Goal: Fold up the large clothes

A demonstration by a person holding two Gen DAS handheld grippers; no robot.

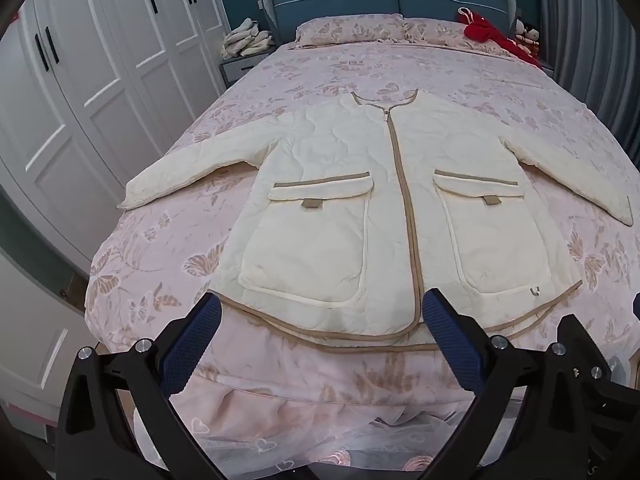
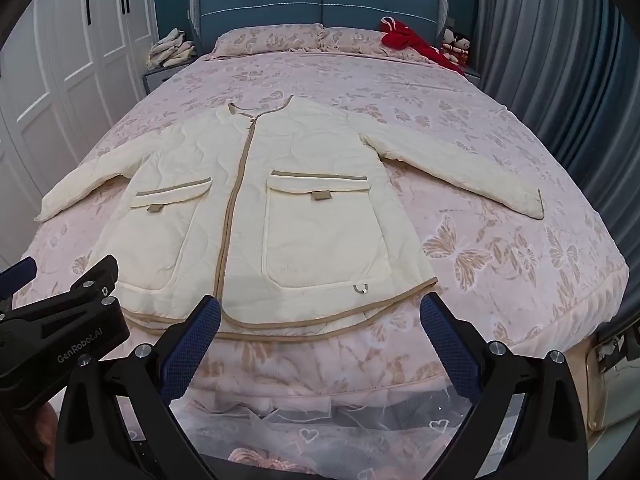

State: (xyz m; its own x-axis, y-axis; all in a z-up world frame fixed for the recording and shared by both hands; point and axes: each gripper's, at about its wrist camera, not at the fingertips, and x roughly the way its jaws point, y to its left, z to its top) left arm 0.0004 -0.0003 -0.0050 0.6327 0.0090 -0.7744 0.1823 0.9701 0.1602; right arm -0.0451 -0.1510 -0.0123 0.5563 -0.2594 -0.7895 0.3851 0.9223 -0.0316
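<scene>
I have not started folding. The cream quilted jacket (image 1: 360,208) lies flat on the bed (image 1: 460,80), front up and zipped, collar toward the far headboard and hem at the near edge, just beyond my fingertips. Both sleeves are spread out to the left and right, and no part of it has been turned over, so I judge every fold is still to do: sleeves in, sides in, then hem up to collar.

My left hand-held gripper (image 1: 320,336) hangs over the near edge of the bed with its blue pads spread wide and nothing between them but the hem further off. My right hand-held gripper (image 2: 320,332) is the same: spread wide, holding nothing, just short of the hem on the right half of the jacket. In the right wrist view the left one shows at the near left.

Counting what I see: one jacket, with two sleeves, two flap pockets (image 2: 324,232) and one tan zip strip down the middle. Two hand-held grippers, two pads each. One bed, with two floral pillows (image 1: 352,28) at the far end. One red garment (image 2: 412,44) at the far right by the pillows, and one heap of pale cloth (image 1: 248,38) on the stand at the far left.
</scene>
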